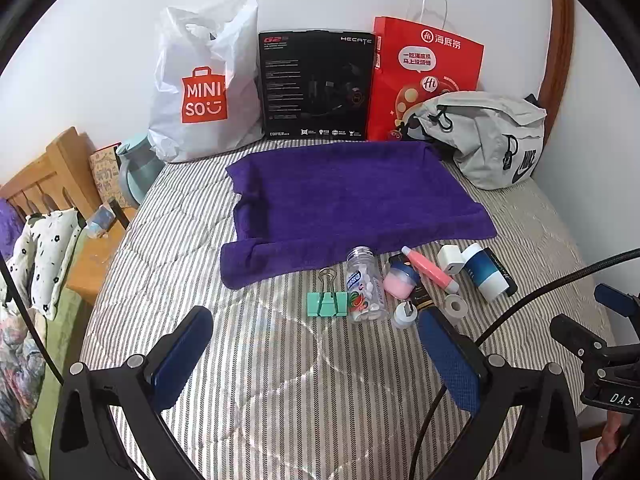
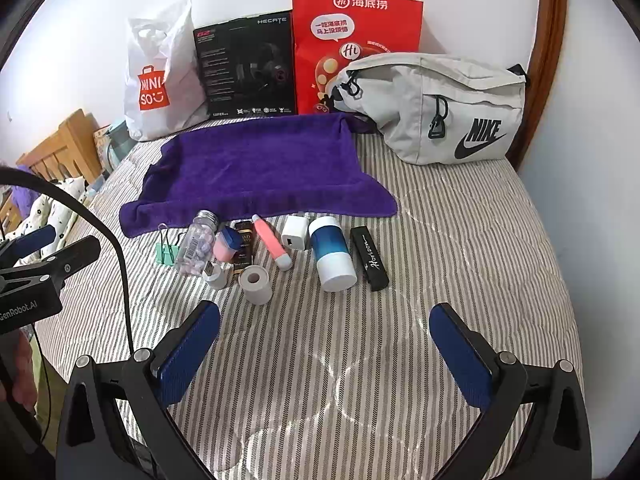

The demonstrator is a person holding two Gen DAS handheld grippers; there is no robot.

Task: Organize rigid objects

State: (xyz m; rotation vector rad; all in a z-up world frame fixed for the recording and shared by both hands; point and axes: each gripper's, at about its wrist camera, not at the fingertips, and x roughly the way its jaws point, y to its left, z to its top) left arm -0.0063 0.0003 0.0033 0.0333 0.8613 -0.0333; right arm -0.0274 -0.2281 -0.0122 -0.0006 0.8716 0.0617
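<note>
1. The small rigid items lay bunched just below the purple terry towel, at my twelve o'clock: clear plastic pill bottle, mint-green binder clip, blue-and-white cylindrical container.
2. My left gripper and right gripper were both spread wide, holding nothing.
3. Tight packing risked nudging neighbours; the cylinders could roll on the striped quilted mattress.

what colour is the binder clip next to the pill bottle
Mint green binder clip with silver wire handles, clearest in the left wrist view.
</note>
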